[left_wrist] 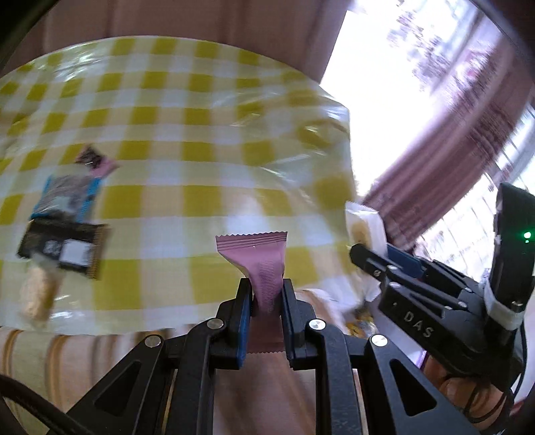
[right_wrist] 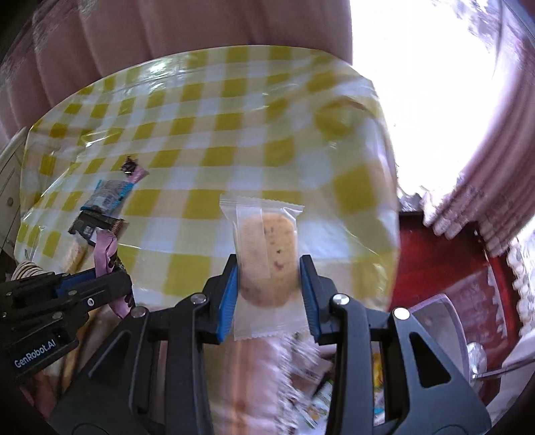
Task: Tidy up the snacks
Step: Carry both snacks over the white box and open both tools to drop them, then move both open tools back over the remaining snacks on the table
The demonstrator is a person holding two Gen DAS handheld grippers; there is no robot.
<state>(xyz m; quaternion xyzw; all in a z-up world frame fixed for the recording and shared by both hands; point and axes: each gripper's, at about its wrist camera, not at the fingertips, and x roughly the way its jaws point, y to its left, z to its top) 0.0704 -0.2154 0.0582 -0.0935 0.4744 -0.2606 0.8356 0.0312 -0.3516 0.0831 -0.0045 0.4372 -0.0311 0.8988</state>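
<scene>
My left gripper (left_wrist: 265, 294) is shut on a pink snack packet (left_wrist: 262, 264), held upright above the near edge of the yellow checked table (left_wrist: 200, 134). My right gripper (right_wrist: 269, 277) is shut on a clear-wrapped biscuit (right_wrist: 267, 257), also above the near edge. The right gripper shows in the left wrist view (left_wrist: 367, 247) with the biscuit (left_wrist: 364, 227). The left gripper shows in the right wrist view (right_wrist: 110, 277) with the pink packet (right_wrist: 105, 251). A row of snacks lies at the table's left: a pink-black packet (left_wrist: 95, 160), a blue packet (left_wrist: 67, 197), a black packet (left_wrist: 63, 247) and a biscuit (left_wrist: 36, 294).
Pink curtains hang behind the table (right_wrist: 200, 26). A bright window (left_wrist: 384, 83) is at the right. A red surface (right_wrist: 444, 254) with a clear container (right_wrist: 444, 318) sits right of the table. Loose wrappers (right_wrist: 317, 395) lie below my right gripper.
</scene>
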